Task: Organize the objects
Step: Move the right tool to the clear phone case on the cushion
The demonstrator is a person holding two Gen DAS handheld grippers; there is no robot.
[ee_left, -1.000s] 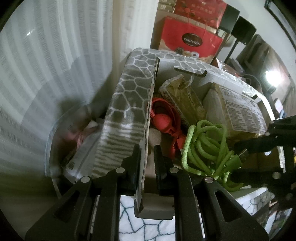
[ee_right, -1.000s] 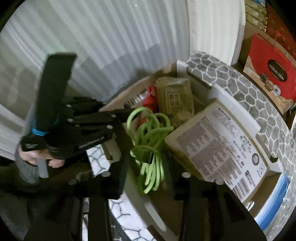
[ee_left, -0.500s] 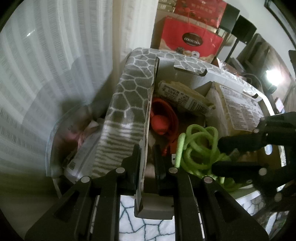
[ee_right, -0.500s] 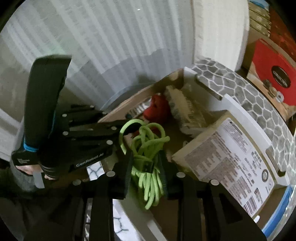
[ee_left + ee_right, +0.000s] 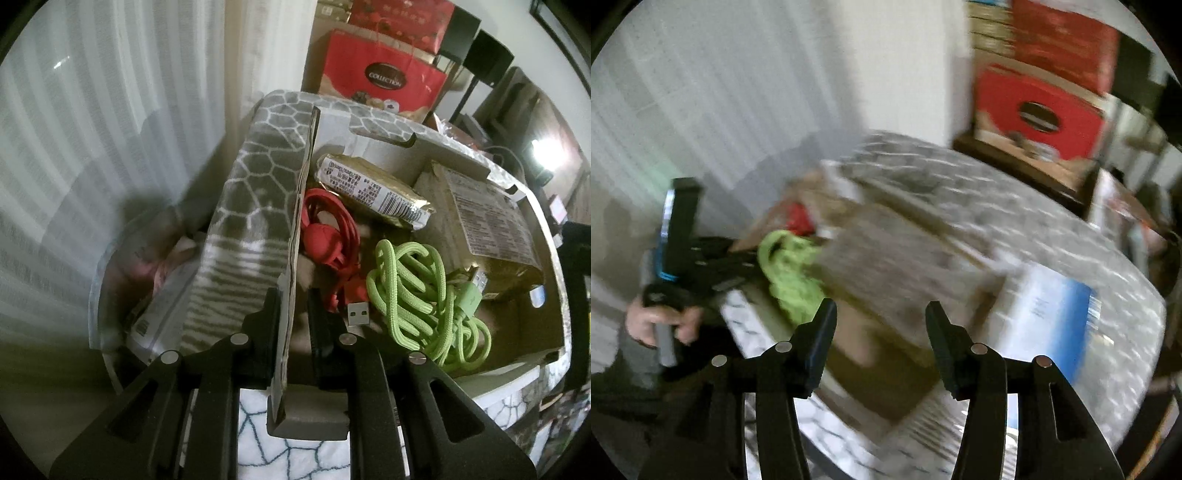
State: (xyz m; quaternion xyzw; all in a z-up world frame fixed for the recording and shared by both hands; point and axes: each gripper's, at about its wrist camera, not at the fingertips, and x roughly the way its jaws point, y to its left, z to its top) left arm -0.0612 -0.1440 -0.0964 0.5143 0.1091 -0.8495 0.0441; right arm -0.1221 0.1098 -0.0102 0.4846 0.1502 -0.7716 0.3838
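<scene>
Inside the box (image 5: pixel 509 365), the green cable (image 5: pixel 417 291) lies at centre. The red cable (image 5: pixel 328 236) is at its ten o'clock, against the flap (image 5: pixel 258 229). The small packet (image 5: pixel 373 192) lies at twelve o'clock, the large packet (image 5: pixel 487 221) at two o'clock. The gift bag (image 5: pixel 380 85) stands behind the box.

The view is motion-blurred. The right claw (image 5: pixel 881 332) stands with its jaws apart and nothing between them; they have just been opening. Beyond it lies an open cardboard box (image 5: pixel 871 354) with grey hexagon-patterned flaps. A green cable bundle (image 5: pixel 790 269) rests at the box's left edge, with a red item (image 5: pixel 798 219) just behind it. A blue-and-white package (image 5: pixel 1052 314) lies at the box's right side. At left, a hand (image 5: pixel 661 321) grips the left claw's handle. A red bag (image 5: pixel 1038 114) stands behind.
</scene>
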